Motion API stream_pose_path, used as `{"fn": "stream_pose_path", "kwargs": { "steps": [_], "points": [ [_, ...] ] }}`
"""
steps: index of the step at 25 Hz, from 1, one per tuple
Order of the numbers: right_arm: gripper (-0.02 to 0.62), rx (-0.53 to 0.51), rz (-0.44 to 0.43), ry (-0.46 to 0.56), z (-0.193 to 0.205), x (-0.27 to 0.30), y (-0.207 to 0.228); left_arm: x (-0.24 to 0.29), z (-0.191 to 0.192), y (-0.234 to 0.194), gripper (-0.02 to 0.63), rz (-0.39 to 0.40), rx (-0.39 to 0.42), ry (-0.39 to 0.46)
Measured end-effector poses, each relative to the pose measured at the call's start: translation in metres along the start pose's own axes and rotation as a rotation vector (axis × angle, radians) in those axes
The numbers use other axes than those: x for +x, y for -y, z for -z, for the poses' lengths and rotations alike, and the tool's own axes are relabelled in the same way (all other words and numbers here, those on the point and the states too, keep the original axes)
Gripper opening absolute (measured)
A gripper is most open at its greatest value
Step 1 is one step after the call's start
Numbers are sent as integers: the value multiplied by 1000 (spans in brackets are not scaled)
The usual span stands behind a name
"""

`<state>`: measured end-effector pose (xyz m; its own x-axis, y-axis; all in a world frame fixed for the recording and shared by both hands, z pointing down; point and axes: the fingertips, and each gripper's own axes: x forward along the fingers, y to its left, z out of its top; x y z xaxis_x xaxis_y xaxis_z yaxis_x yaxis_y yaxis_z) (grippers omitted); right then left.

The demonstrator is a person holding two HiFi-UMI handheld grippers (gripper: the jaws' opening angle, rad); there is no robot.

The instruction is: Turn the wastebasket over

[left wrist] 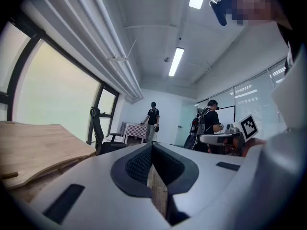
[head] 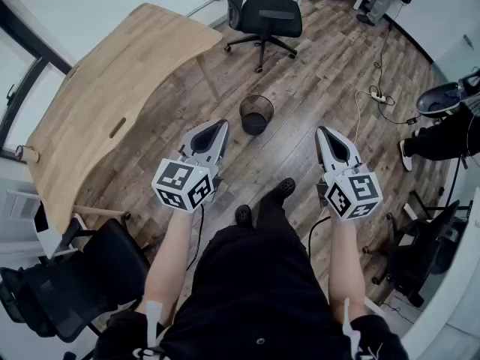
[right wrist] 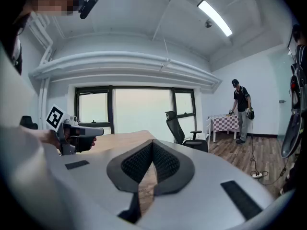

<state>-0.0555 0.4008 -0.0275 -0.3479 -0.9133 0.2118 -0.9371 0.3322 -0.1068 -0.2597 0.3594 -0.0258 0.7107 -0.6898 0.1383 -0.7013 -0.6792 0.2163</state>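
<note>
A black mesh wastebasket stands on the wooden floor ahead of me, and its open mouth appears to face up. It shows only in the head view. My left gripper is held in the air short of it and to its left, jaws shut with nothing between them. My right gripper hovers to the basket's right, also shut and empty. In the left gripper view the left gripper points roughly level across the room. The right gripper does the same in the right gripper view. Neither touches the basket.
A curved wooden table runs along the left. Black office chairs stand at the back, at the lower left and at the right. A power strip with cable lies on the floor. A seated person's leg is at the right.
</note>
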Motion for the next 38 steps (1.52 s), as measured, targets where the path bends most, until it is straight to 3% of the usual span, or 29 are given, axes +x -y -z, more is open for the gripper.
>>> {"fn": "stream_pose_path", "kwargs": {
  "steps": [16,22,29,38],
  "points": [
    [31,-33,-4,-13,1,5,0,10,9,-8,17,4,-19,-22],
    [32,11,5,25,3,12,20,32,19,-10,17,4,-29,-54],
    [32,83,-16,-15,20,67,63,74,31,-36,17,-51,-30,-110],
    [32,88,-125,-45,3,170,132,156,22,-74,17,-161,6,-182]
  ]
}}
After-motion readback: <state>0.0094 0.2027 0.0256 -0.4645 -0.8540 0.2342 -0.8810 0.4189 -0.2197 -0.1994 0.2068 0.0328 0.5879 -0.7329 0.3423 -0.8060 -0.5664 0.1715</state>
